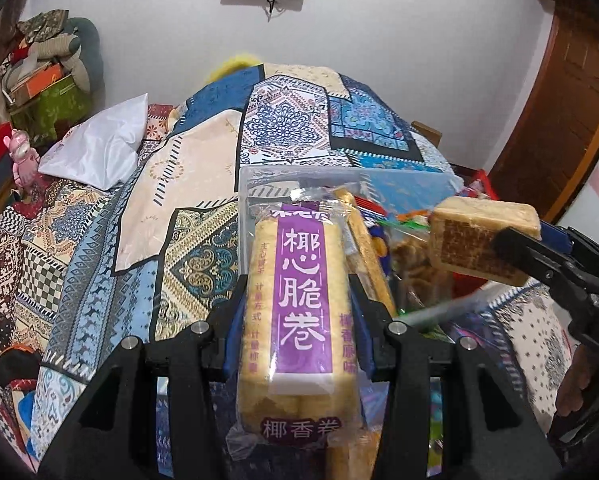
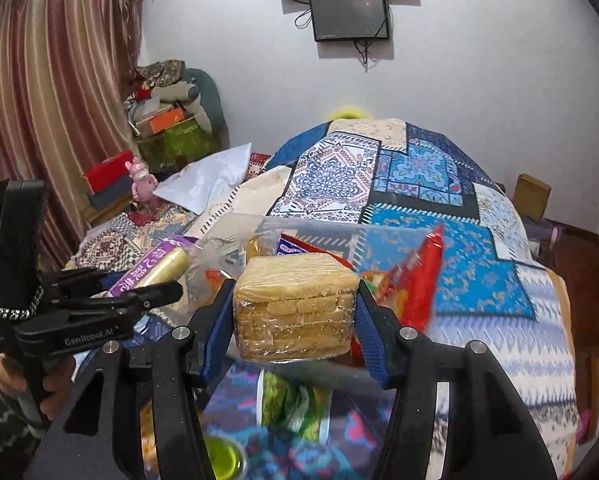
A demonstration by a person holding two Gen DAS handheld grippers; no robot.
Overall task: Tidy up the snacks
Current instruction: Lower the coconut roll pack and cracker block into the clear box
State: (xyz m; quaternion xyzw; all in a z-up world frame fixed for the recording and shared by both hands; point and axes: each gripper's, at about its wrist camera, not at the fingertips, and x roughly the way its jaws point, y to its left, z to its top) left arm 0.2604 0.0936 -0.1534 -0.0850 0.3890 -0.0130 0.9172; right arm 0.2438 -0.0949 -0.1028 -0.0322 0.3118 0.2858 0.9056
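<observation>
Both packs are up in the air right now, so the trick here is just to carry them steady over to the clear bin (image 1: 259, 184) sitting ahead of the left claw (image 1: 297, 320), and lower each one in flat instead of dropping it. Those wrappers are thin and crinkly, so I'd keep the squeeze gentle; the stuff inside looks like it'd crumble easily. I'd also bring them in one at a time so the two claws don't bump over the bin.

Left claw is narrowed down onto the roll pack (image 1: 299, 304), the purple-label one, pads pressing on its long sides, pack pointing straight out ahead of it. Right claw (image 2: 295, 312) is a bit wider and clamped on the biscuit block (image 2: 295, 304), pads on both ends. A pile of other snacks (image 2: 403, 280) sits just beyond and below the right claw, on the bed (image 2: 479, 272).
</observation>
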